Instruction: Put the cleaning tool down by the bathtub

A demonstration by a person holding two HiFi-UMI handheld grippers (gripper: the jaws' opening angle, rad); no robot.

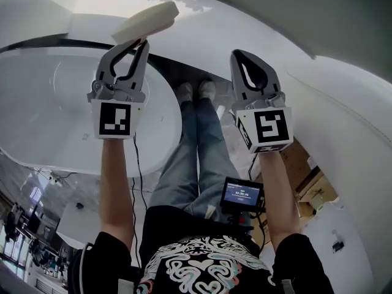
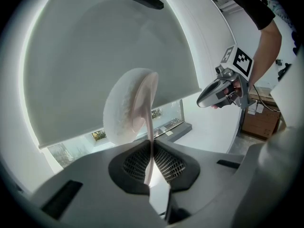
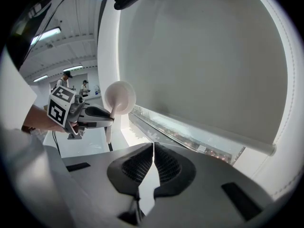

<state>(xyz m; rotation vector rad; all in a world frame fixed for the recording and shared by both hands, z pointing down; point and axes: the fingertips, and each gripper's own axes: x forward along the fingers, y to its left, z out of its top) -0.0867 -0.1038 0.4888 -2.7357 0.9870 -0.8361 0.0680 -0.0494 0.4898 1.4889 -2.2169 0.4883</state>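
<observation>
The cleaning tool (image 1: 147, 19) is a pale, oval sponge pad on a thin flat handle. My left gripper (image 1: 131, 45) is shut on that handle, with the pad sticking out beyond the fingertips over the white bathtub (image 1: 55, 112). In the left gripper view the handle runs between the closed jaws of the left gripper (image 2: 150, 149) and the pad (image 2: 129, 106) stands just ahead. My right gripper (image 1: 242, 59) is held to the right at about the same height, shut with nothing in it. The right gripper view shows its own jaws closed (image 3: 153, 147) and the tool (image 3: 119, 98) off to the left.
The person's legs and shoes (image 1: 197, 92) stand between tub and curved white wall. A small screen (image 1: 242, 195) hangs at the waist. Cardboard boxes (image 1: 305, 171) lie at the right. A grey roller blind (image 2: 104, 56) fills the background; other people (image 3: 66, 80) stand far off.
</observation>
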